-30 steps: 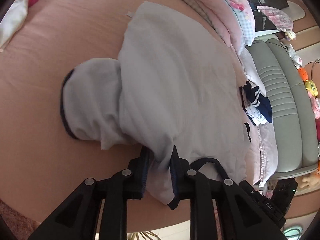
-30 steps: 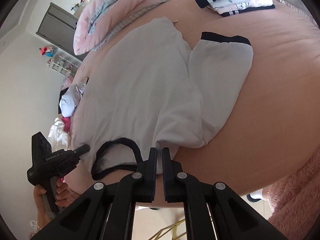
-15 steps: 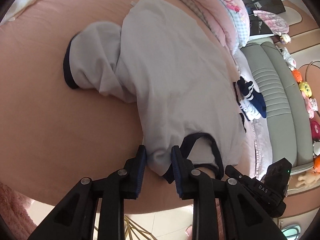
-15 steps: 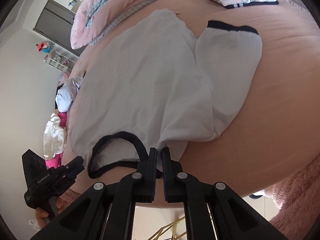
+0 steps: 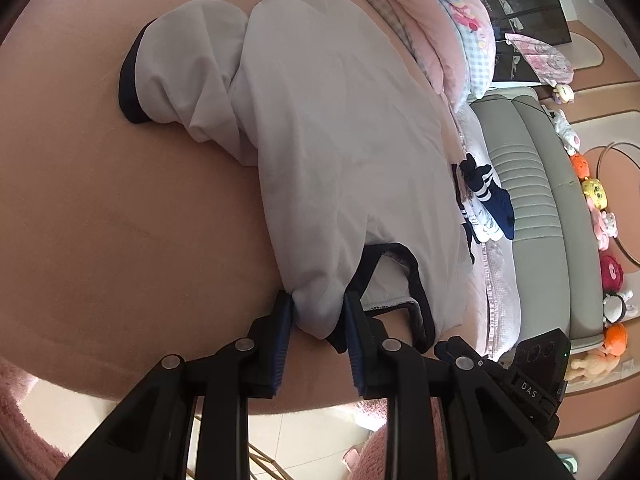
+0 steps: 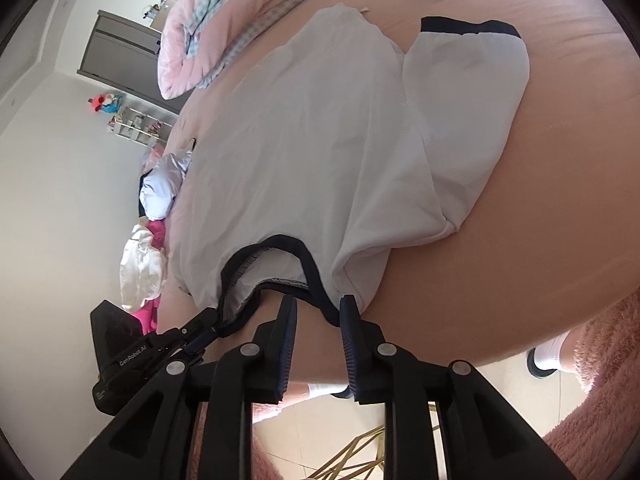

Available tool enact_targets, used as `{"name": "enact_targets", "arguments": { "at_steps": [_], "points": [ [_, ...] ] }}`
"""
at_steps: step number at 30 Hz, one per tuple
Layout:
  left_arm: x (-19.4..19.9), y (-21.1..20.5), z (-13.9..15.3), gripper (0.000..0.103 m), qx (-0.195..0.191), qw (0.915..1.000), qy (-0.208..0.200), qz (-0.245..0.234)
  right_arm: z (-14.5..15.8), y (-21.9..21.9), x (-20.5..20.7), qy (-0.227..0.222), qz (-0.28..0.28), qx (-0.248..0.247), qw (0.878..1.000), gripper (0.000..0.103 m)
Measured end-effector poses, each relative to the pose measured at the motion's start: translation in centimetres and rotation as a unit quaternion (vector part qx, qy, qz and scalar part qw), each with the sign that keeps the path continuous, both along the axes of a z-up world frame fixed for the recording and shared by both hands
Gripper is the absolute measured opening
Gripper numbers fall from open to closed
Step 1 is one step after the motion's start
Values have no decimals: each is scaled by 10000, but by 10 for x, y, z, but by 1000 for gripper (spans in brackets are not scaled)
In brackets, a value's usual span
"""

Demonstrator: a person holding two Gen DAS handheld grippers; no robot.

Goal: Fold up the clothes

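While lying flat on the pink bed [image 5: 120, 220], white cotton T-shirt [image 5: 340, 140] is waiting | left gripper [image 5: 318, 320] is pinching its 6 o'clock shoulder | right gripper [image 6: 318, 322], jaws just opening, is letting go, collar trim between them unpressed | risk: one-sided tug skewing the fold.

The left gripper [image 5: 316, 312] points down at a slant, and its two jaws stand a little apart with a bunch of the white shirt [image 5: 340, 140] pressed between the blue pads. The right gripper [image 6: 318, 312] also points down at a slant. Its jaws have just been opening, and now they stand apart with only the dark collar edge passing in the gap, not pinched.
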State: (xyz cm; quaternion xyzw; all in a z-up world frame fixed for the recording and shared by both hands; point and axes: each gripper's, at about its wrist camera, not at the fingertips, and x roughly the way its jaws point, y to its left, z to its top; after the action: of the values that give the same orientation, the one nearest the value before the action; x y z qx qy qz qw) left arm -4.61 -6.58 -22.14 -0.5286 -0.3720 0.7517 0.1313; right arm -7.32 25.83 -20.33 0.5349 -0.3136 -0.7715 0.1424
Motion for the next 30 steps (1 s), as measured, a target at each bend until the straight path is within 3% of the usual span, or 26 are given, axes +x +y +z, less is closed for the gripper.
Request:
{"name": "enact_targets", "arguments": {
  "at_steps": [2, 4, 5, 6, 9, 12, 13, 15, 17, 21, 22, 25, 28, 30],
  "points": [
    [0, -2, -5, 23, 64, 9999, 21, 141, -8, 1, -2, -8, -95, -62, 9999, 22],
    [-2, 3, 0, 22, -194, 9998, 65, -26, -17, -4, -10, -58, 16, -250, 9997, 22],
    [-4, 8, 5, 11, -461, 9987, 92, -191, -23, -7, -14, -108, 109, -367, 9992, 20],
    [-5, 13, 10, 7, -738, 9967, 108, -316, -28, -11, -18, -157, 201, -484, 9985, 4],
    [-1, 11, 22, 7, -889, 9951, 158, -415, -42, -4, -17, -504, -111, -893, 9947, 0],
    [7, 12, 37, 7, -1460, 9872, 291, -580, -15, 3, -5, -144, -145, -420, 9989, 0],
    [9, 14, 39, 7, -1720, 9822, 299, -695, -7, 5, -3, -57, -108, -116, 9999, 0],
    [12, 16, 29, 7, -1878, 9784, 156, -848, 7, 8, 1, 37, -40, 555, 9984, 0],
    [12, 15, 24, 8, -1667, 9827, 103, -805, 5, 12, 3, -88, -8, 1039, 9945, 0],
    [14, 2, 24, 12, -940, 9938, 209, -564, 4, 16, 4, -31, -69, 381, 9992, 5],
    [15, -1, 26, 13, -824, 9950, 257, -510, 7, 14, 4, 43, -71, 309, 9995, 12],
    [18, -9, 29, 14, -717, 9961, 327, -403, 14, 6, 1, 240, -72, 141, 9996, 41],
    [20, -11, 28, 14, -682, 9964, 332, -370, 18, -3, -6, 280, -169, 213, 9992, 41],
    [21, -7, 25, 14, -754, 9959, 296, -396, 7, -9, -16, 62, -269, 602, 9978, 41]
  ]
}}
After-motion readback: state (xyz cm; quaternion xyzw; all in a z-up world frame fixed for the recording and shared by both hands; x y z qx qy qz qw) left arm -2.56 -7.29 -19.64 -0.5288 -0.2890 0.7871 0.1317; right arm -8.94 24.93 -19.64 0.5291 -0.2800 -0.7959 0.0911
